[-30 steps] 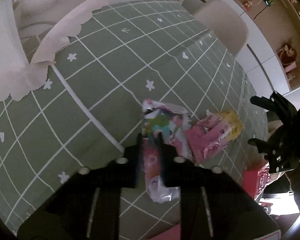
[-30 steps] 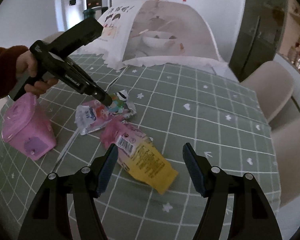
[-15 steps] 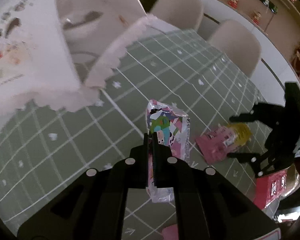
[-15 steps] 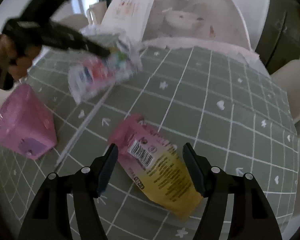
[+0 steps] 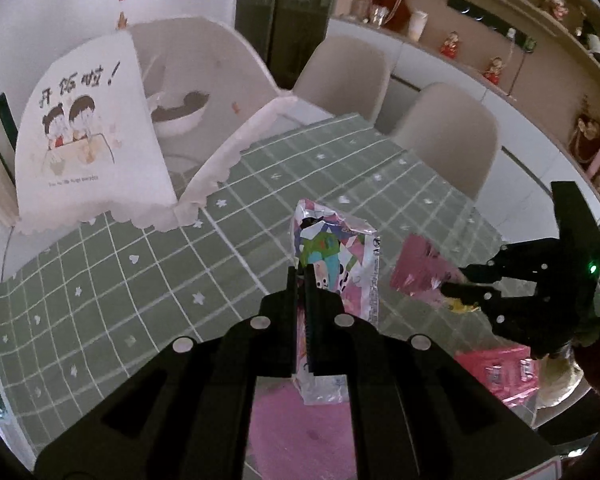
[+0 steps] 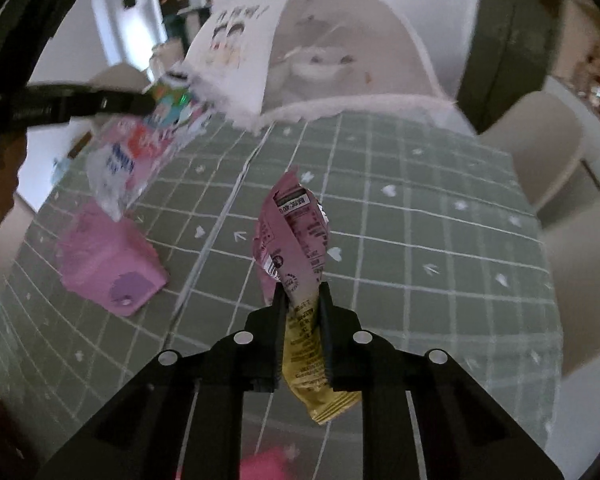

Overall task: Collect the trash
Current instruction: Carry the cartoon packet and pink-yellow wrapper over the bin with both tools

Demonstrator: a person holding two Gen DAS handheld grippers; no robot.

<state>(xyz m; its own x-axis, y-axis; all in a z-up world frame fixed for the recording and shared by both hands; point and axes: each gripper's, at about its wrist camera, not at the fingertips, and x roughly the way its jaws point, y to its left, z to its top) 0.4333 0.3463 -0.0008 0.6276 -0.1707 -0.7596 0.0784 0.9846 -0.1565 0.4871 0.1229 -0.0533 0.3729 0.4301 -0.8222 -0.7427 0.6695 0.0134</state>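
**Over the green table, both wrappers are off the cloth and headed for the bin**

Nearest the right-hand camera, the right gripper (image 6: 303, 300) has just been closing, and its jaws now pinch the pink-and-yellow crinkled foil snack wrapper (image 6: 296, 240) at its waist; the pink end stands up above the fingers and the yellow end droops below them, clear of the green checked tablecloth (image 6: 420, 200). Beside it to the left, the small pink plastic bin with a purple flap (image 6: 108, 264) sits on the cloth, apart from both wrappers.

Higher and farther left, the left gripper (image 5: 303, 276) is clamped tight on the white-and-pink cartoon-printed plastic snack bag (image 5: 336, 248), which hangs in the air above the bin's side of the table. Beyond stands the white mesh food cover with a cartoon panel (image 5: 92, 128), and behind it pale chairs.

My reading: the pick-up step is finished for both pieces. What remains is carrying each over the bin's opening and letting go, one at a time, since the mouth looks narrow and the flimsy bags may catch on its edge.
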